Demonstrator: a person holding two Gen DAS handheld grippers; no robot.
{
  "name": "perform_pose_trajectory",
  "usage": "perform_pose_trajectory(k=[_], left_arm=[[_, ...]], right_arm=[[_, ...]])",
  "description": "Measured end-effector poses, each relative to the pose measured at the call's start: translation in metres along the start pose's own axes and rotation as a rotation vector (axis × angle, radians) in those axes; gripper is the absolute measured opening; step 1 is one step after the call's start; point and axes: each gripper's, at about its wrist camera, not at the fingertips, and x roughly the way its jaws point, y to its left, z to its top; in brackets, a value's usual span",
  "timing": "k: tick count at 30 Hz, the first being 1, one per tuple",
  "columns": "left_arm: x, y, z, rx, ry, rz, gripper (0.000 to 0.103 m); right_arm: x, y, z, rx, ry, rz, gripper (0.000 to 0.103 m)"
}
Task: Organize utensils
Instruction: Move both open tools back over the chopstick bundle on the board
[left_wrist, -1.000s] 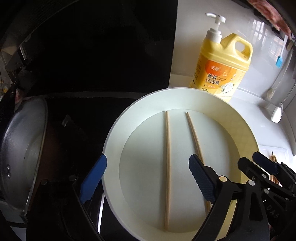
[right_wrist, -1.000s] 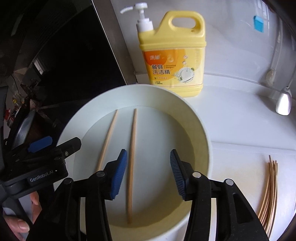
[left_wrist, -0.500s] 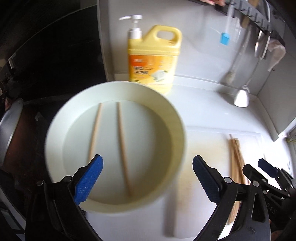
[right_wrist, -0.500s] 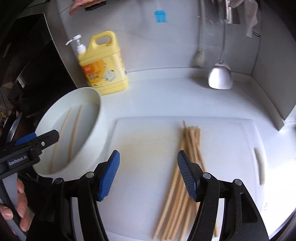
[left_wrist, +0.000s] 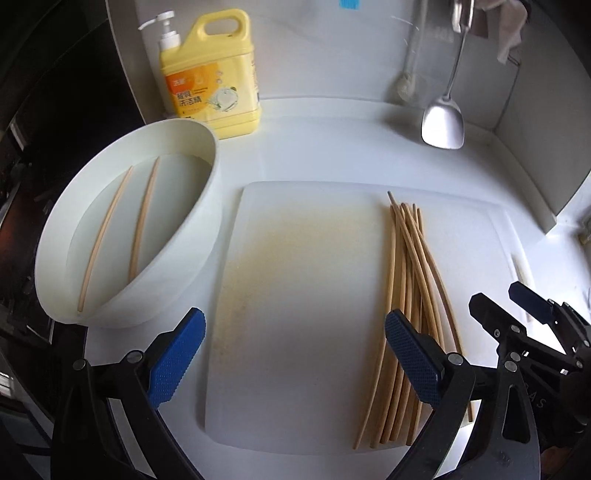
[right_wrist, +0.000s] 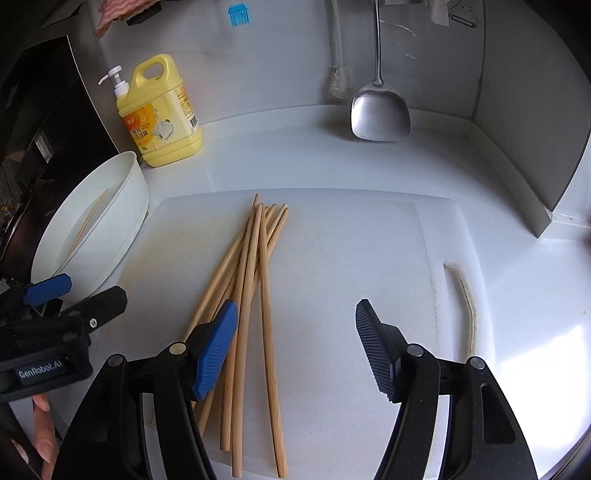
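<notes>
While both grippers gape – chopsticks (right_wrist: 255, 295) mid-board (right_wrist: 332, 258) | right half bare

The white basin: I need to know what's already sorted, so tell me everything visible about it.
The white basin is round, shallow, straight-walled and looks plastic. It sits on the counter left of the cutting board, in front of the yellow detergent bottle. Two wooden chopsticks lie side by side, apart, on its floor. No tool touches it.
</notes>
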Motion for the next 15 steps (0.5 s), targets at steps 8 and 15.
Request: perform_pose_trajectory(k=[8,15], left_arm=[[0.023,0.010,-0.007,-0.006,-0.014,0.010,0.096],[0.033,0.015,-0.003,-0.013,-0.016,0.005,0.096]], right_arm=[[0.028,0.018,-0.003,-0.037,0.005,-0.015,0.064],[0.034,0.021,-0.009,-0.046,0.005,-0.041,0.064]])
